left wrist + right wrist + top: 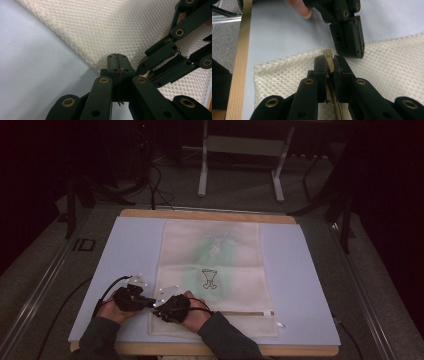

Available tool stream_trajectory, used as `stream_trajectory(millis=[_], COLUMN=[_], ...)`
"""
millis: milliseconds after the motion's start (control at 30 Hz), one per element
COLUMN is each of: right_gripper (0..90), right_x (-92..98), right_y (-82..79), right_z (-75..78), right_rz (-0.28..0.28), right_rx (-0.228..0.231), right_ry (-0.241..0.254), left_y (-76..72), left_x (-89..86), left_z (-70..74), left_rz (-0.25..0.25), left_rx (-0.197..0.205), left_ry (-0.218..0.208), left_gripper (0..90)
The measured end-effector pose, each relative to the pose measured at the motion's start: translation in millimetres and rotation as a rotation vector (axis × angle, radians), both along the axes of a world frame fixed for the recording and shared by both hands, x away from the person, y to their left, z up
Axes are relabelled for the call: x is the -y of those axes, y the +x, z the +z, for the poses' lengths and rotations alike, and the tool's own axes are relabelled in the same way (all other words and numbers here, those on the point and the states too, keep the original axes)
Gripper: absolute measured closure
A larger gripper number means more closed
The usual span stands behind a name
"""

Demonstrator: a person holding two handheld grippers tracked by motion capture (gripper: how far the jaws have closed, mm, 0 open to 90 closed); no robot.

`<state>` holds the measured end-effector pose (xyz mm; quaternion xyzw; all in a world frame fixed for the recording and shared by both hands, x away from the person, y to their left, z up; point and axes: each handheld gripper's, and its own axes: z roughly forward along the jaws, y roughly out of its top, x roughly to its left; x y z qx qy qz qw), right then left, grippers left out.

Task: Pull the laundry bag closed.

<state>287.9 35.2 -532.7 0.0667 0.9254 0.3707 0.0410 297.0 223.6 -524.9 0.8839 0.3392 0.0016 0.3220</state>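
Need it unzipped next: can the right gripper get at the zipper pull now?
Likely not yet: the right gripper is shut on the mesh bag at its left edge; the zipper pull lies opposite, unobstructed.

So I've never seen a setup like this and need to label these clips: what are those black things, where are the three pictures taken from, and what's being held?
A person holds a hand-operated two-jaw tool in each hand. One picture looks down from above the table; the other two come from cameras riding on each tool, looking along its jaws. On the pale blue board lies a white mesh bag with a green print. The left gripper is shut on the bag's left edge. The right gripper is shut on a tan strip at the same edge; what the strip is, I cannot tell. Both meet near the bag's lower left corner.
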Motion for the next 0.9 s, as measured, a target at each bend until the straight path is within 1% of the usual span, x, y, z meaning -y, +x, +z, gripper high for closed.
stream_trajectory(millis=[67, 167, 267, 400, 533, 567, 900], right_gripper=[82.1, 82.2, 82.2, 82.2, 82.2, 82.2, 82.1], right_x=[1.5, 1.3, 2.1, 8.0, 8.8, 9.4, 11.5], right_y=[-0.4, -1.3, -1.4, -1.2, -2.6, -2.8, -4.7], right_z=[0.6, 1.1, 1.8, 2.8, 4.4, 5.2, 7.5], right_rz=[-0.002, 0.000, 0.000, 0.000, 0.003, 0.005, 0.008], right_rx=[-0.002, 0.011, 0.011, 0.007, 0.025, 0.026, 0.042], right_ry=[-0.004, -0.009, -0.016, -0.023, -0.038, -0.046, -0.066], left_y=[0.2, 0.0, 0.1, 0.0, -0.1, 0.0, 1.1], left_x=[-0.1, 0.0, -0.3, -0.7, -0.6, -0.6, -2.0], left_z=[0.1, 0.1, -0.2, -0.3, -0.3, -0.3, -0.9], left_rz=[-0.001, -0.002, -0.001, -0.004, -0.006, -0.008, -0.018], left_rx=[-0.001, 0.001, -0.001, 0.002, 0.005, 0.005, 0.002], left_ry=[0.001, 0.001, -0.003, -0.004, -0.004, -0.004, -0.013], left_gripper=[90.0, 90.0, 90.0, 90.0, 90.0, 90.0, 90.0])
